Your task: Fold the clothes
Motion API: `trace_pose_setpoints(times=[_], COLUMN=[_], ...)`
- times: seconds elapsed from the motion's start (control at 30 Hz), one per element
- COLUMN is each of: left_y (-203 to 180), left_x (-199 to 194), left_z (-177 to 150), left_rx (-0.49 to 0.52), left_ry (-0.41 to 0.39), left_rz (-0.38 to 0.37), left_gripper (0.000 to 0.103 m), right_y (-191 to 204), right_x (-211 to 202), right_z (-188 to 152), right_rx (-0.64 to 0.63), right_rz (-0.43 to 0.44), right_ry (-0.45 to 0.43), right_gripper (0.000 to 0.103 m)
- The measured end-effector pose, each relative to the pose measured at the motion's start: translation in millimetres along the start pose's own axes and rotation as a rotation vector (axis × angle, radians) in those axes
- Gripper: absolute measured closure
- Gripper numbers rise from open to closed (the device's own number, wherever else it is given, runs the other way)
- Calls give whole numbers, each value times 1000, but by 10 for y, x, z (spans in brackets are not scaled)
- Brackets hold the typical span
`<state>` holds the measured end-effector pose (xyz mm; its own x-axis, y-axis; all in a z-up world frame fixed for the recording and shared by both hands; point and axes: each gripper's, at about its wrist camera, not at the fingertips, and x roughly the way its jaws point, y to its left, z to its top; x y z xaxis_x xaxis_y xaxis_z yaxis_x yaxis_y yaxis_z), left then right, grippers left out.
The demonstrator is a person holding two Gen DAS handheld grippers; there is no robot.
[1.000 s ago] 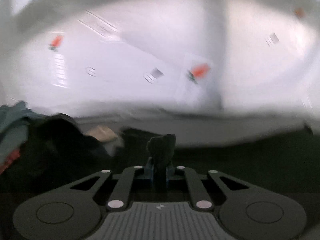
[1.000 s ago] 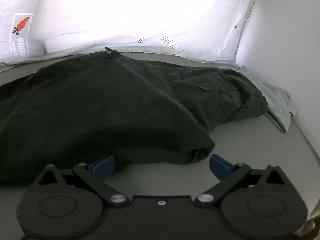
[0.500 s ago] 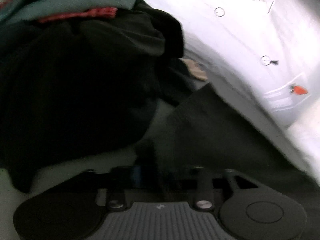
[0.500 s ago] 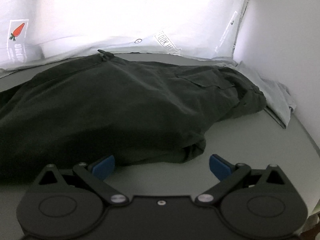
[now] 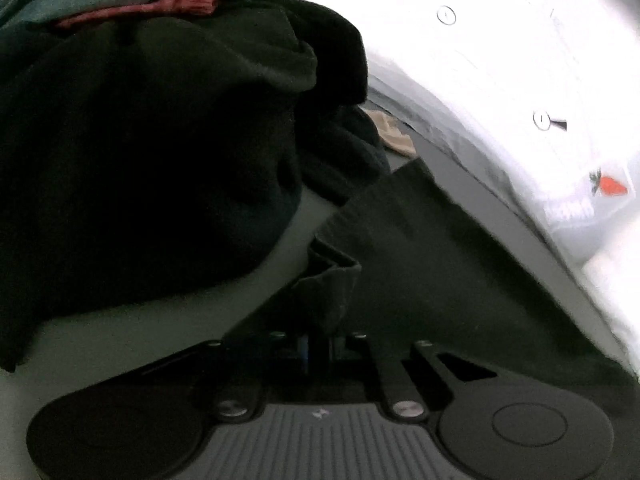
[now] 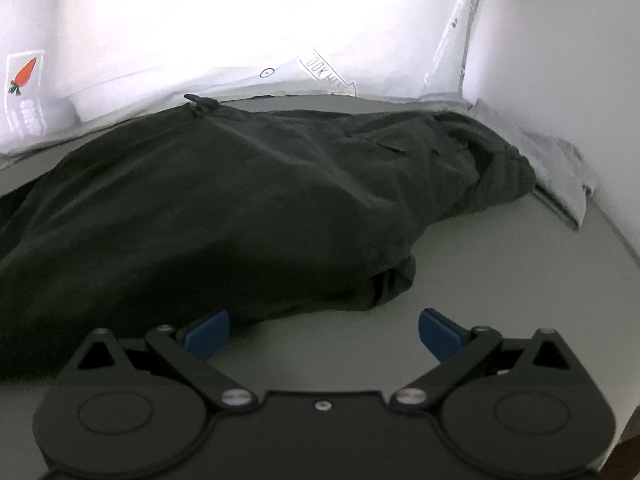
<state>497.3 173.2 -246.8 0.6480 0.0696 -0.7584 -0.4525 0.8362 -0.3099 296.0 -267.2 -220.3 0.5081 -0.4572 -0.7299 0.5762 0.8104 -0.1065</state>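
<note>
Dark green trousers (image 6: 240,200) lie spread across the grey table, with a pocket flap toward the far right. My right gripper (image 6: 324,330) is open and empty, low over the table just in front of the trousers' near folded edge. My left gripper (image 5: 318,350) is shut on a hem corner of the dark trousers (image 5: 420,248), close to the table surface. The blue pads are almost hidden by the pinched cloth.
A pile of clothes (image 5: 152,152) in black, teal and red rises at the left of the left wrist view, with a beige item (image 5: 394,138) behind it. White plastic sheeting (image 6: 240,20) with a carrot print lines the back. A white wall (image 6: 560,60) stands at right.
My left gripper swung down from facing the white sheeting to the table, still pinching the dark cloth, now beside the clothes pile. My right gripper stayed open and moved slightly.
</note>
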Motion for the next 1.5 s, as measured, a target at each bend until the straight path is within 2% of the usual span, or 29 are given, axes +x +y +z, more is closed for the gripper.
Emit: trace_pose_setpoints(times=[0.03, 0.13, 0.23, 0.3, 0.4, 0.47, 0.53, 0.57, 0.6, 0.63, 0.7, 0.77, 0.83, 0.93, 0.97, 1.0, 1.07, 1.1, 1.13, 1.2, 1.23, 1.33, 1.5], left_y=[-59, -374, -903, -1308, -1870, -2169, -2326, -2356, -2353, -2331, -2226, -2003, -1756, -1297, -1177, -1048, -872, -799, -724, -583, -506, -285, -74], left_x=[-45, -273, -565, -746, -854, -662, -411, -344, -316, -310, -361, -451, -545, -627, -667, -656, -603, -558, -488, -348, -296, -217, -116], left_z=[28, 115, 126, 12, -344, -634, -853, -954, -1005, -1035, -999, -865, -740, -503, -449, -385, -282, -242, -192, -86, -38, 81, 161], left_rx=[28, 124, 250, 364, 566, 674, 742, 771, 791, 812, 830, 800, 735, 577, 525, 482, 447, 440, 420, 347, 314, 245, 191], left_ry=[-14, -71, -115, -123, -59, 82, 201, 228, 235, 244, 256, 249, 242, 237, 234, 216, 159, 145, 143, 153, 155, 149, 165], left_rz=[-17, -133, -300, -428, -611, -670, -637, -606, -586, -573, -611, -658, -687, -703, -685, -632, -481, -433, -376, -249, -205, -115, -32], left_gripper=[96, 96, 96, 96, 96, 95, 92, 91, 85, 73, 60, 51, 36, 36, 36, 35, 35, 35, 35, 35, 35, 35, 35], right_y=[-17, -88, -158, -207, -278, -331, -378, -396, -414, -427, -450, -471, -459, -352, -303, -254, -136, -68, 11, 163, 239, 418, 624], right_x=[1, 8, 17, 23, 23, 17, -5, -21, -38, -59, -62, -22, -6, -43, -52, -47, 14, 55, 125, 291, 402, 713, 1160], right_z=[-1, 2, -12, -28, -40, -40, -39, -39, -39, -43, -63, -60, -29, 94, 152, 209, 321, 379, 428, 516, 547, 574, 538], right_rx=[11, 44, 79, 102, 131, 153, 170, 176, 182, 182, 188, 219, 247, 242, 240, 245, 258, 265, 279, 315, 344, 452, 600], right_rz=[4, 7, 10, 12, 9, 7, 9, 10, 11, 13, 17, 39, 87, 177, 229, 285, 394, 448, 496, 590, 634, 738, 839], right_ry=[1, -5, -5, -2, 0, 0, -6, -10, -15, -20, -13, 10, 12, -22, -34, -38, -28, -19, 1, 56, 97, 213, 374], right_gripper=[1, 1, 1, 1, 1, 1, 1, 1, 1, 1, 1, 1, 2, 6, 8, 12, 20, 26, 29, 42, 44, 45, 43])
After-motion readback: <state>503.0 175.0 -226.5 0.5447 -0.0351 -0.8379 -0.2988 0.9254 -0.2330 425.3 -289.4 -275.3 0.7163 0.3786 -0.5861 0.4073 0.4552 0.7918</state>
